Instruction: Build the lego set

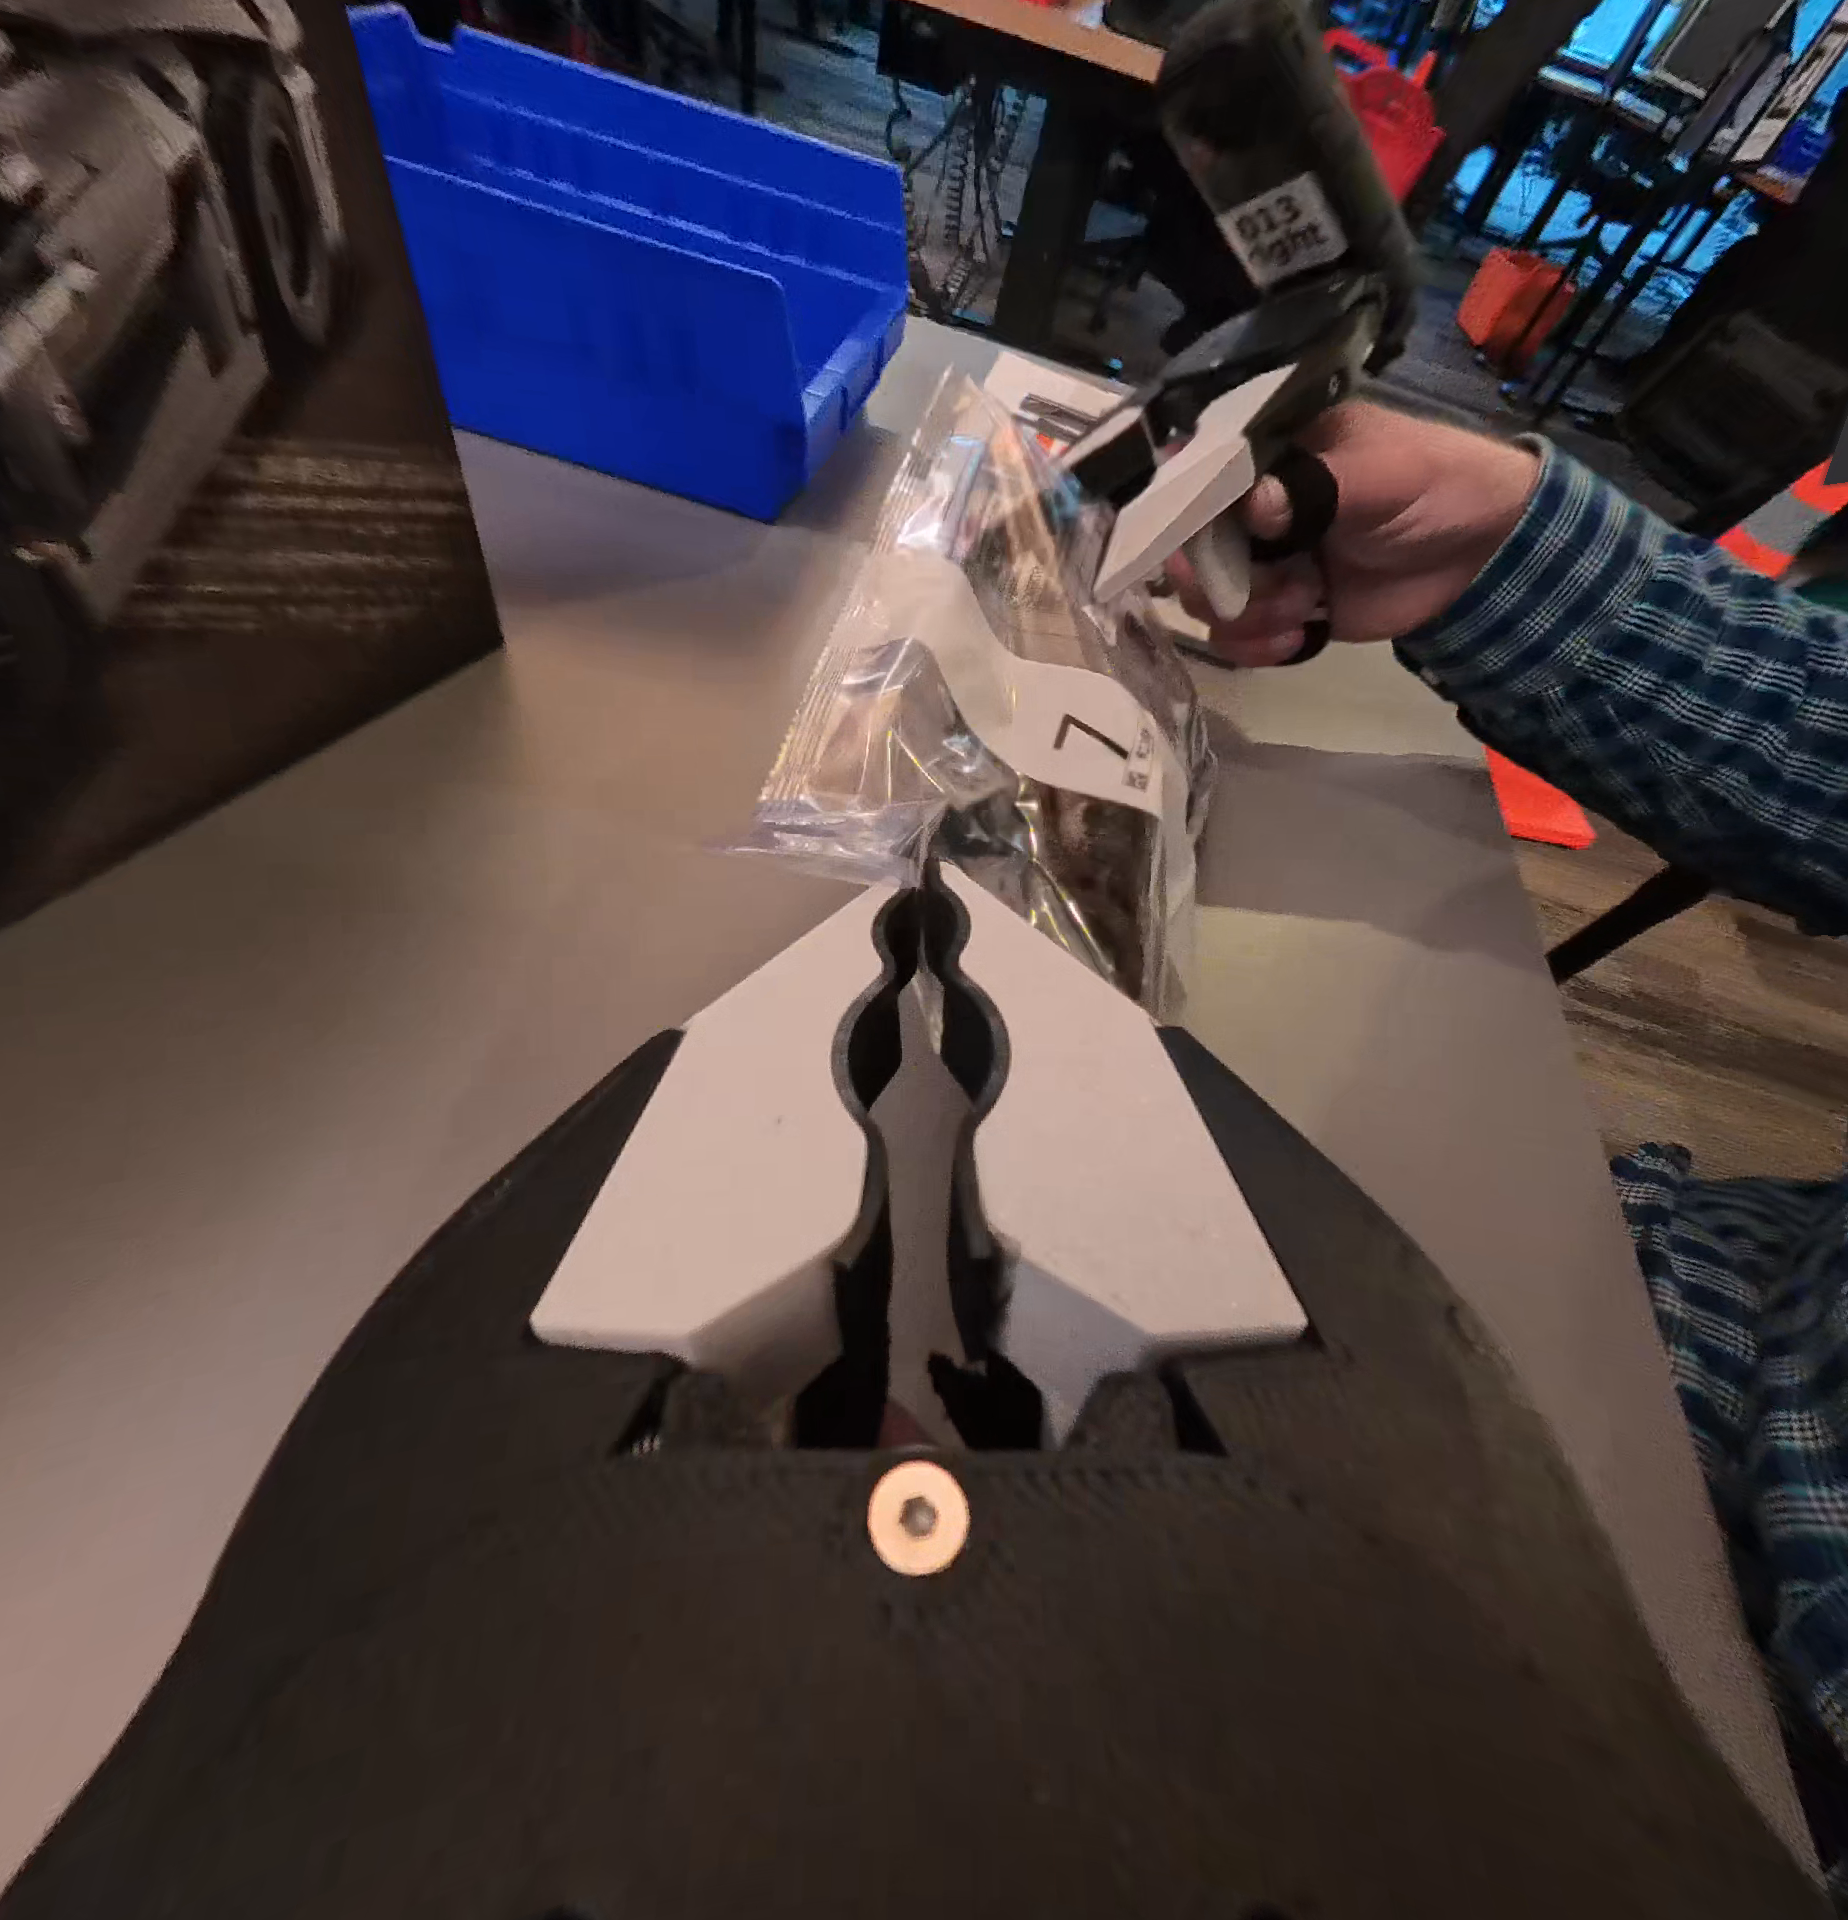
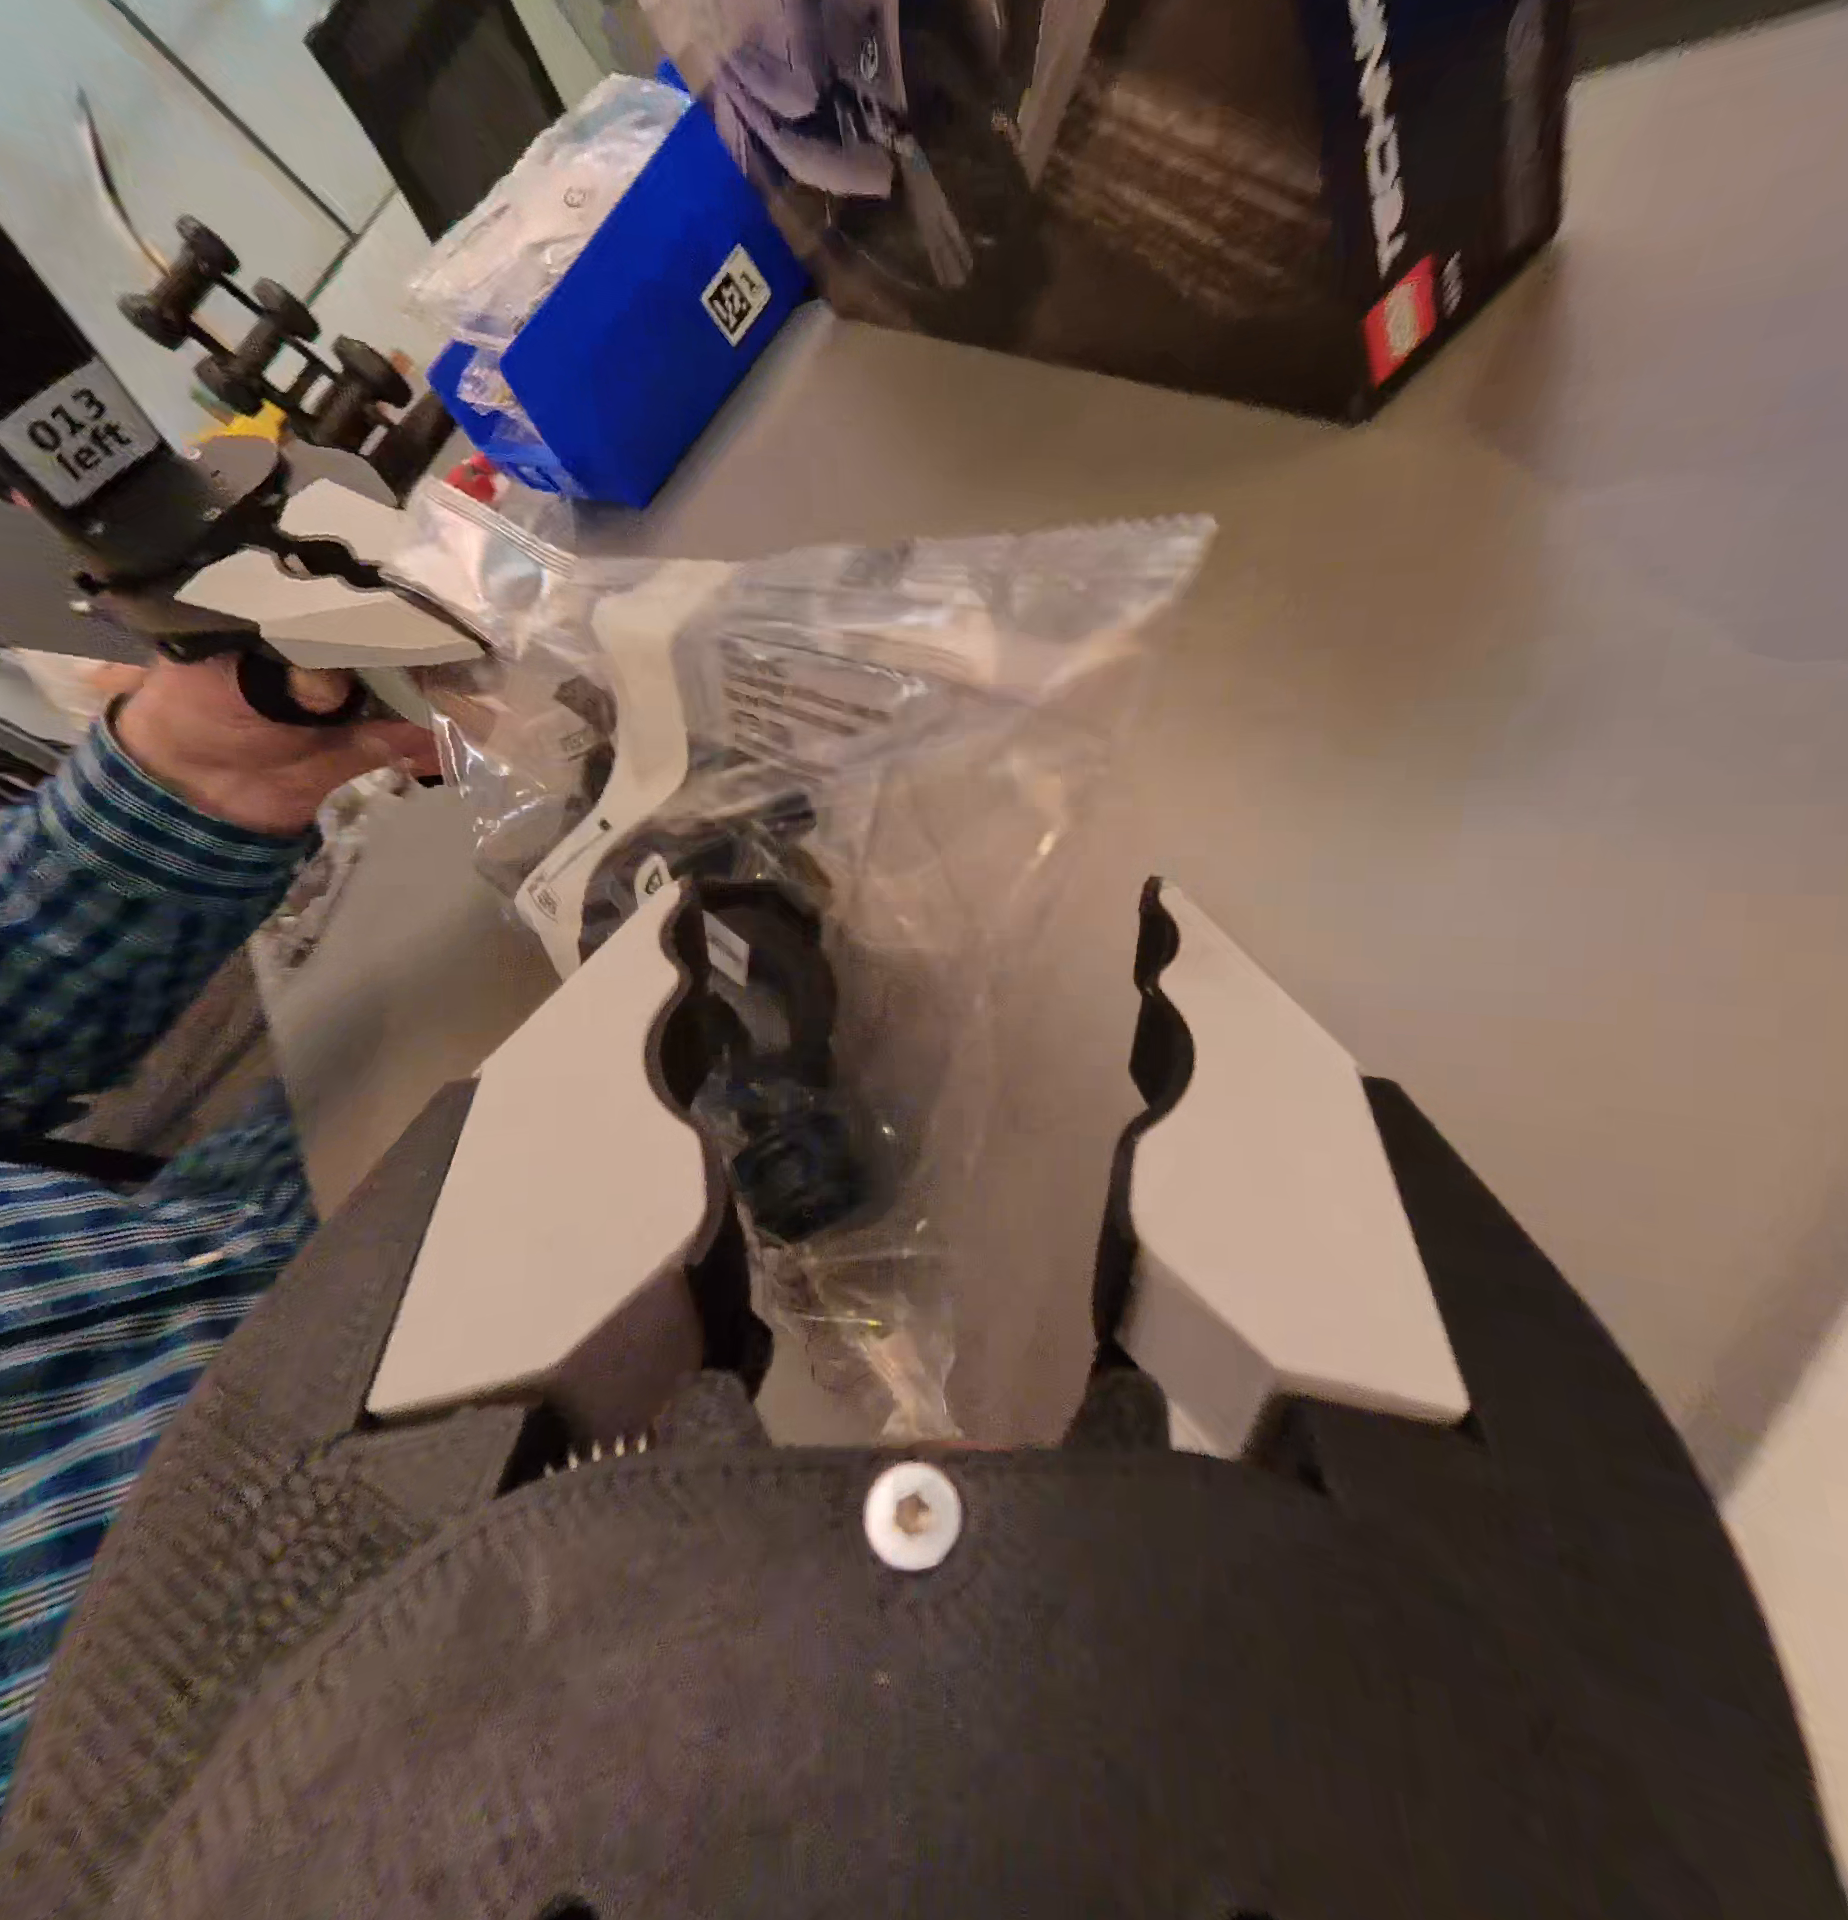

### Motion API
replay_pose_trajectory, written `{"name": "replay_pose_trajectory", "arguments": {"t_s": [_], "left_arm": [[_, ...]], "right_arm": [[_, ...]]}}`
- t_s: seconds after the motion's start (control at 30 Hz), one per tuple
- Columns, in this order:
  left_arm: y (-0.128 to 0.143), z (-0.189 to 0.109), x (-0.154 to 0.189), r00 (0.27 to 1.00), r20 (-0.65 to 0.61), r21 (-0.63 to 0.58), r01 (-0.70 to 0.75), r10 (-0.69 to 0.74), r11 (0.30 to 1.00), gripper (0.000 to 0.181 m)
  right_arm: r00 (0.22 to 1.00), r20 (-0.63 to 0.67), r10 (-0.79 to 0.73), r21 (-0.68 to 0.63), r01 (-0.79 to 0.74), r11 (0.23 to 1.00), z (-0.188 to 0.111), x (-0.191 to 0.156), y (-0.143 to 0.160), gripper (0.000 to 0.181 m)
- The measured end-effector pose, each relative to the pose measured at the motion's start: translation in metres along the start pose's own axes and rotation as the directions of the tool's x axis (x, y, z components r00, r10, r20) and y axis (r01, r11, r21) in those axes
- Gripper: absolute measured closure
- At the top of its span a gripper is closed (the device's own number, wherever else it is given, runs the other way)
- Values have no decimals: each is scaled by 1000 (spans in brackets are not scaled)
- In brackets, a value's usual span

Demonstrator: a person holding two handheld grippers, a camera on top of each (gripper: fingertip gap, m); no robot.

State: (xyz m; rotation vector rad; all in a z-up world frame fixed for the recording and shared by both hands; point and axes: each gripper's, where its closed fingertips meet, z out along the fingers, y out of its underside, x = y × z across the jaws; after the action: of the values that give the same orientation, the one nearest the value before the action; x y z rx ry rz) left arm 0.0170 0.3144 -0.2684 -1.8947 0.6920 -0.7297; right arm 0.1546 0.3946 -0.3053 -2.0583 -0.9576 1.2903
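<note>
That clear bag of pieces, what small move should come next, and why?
Probably close the right gripper on the plastic bag. The left gripper is already shut on one edge of the bag, while the right one is open with crinkled plastic between its fingers. Gripping both ends would likely let the bag be pulled open.

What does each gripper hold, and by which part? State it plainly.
The left gripper is shut on the clear parts bag, pinching its near edge. The right gripper is open around the bag's other end, holding nothing.
</note>
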Motion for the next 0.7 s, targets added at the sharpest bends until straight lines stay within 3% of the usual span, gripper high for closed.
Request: {"name": "replay_pose_trajectory", "arguments": {"t_s": [0.07, 0.17, 0.27, 0.3, 0.43, 0.47, 0.57, 0.7], "left_arm": [[0, -10, -2, 999, 24, 15, -24, 24, 1000, 181], [3, -20, 4, 999, 7, 45, -34, 34, 998, 181], [11, -27, 2, 999, 30, 30, -37, 36, 999, 181], [12, -31, -1, 999, 39, 28, -29, 28, 999, 180], [-2, -61, -35, 974, 224, 15, -25, 21, 1000, 112], [-10, -68, -39, 966, 255, 0, -54, 52, 999, 104], [-32, -67, -28, 952, 238, -121, -166, 191, 979, 93], [-41, -32, 11, 948, 47, -317, -285, 315, 905, 88]], "right_arm": [[998, 62, 24, 19, -25, 1000, 7, -5, -2, 107], [970, 242, 31, 18, -37, 999, 14, -33, -2, 145], [953, 301, -30, 47, 17, 999, 16, -49, -5, 181], [946, 320, -53, 71, 32, 997, 14, -54, -8, 181], [930, 324, -171, 117, 140, 983, 12, -67, -12, 181], [925, 322, -201, 122, 170, 978, 11, -71, -12, 181], [895, 323, -308, 147, 274, 950, 10, -87, -15, 181], [853, 327, -407, 150, 378, 914, 13, -105, -18, 181]]}}
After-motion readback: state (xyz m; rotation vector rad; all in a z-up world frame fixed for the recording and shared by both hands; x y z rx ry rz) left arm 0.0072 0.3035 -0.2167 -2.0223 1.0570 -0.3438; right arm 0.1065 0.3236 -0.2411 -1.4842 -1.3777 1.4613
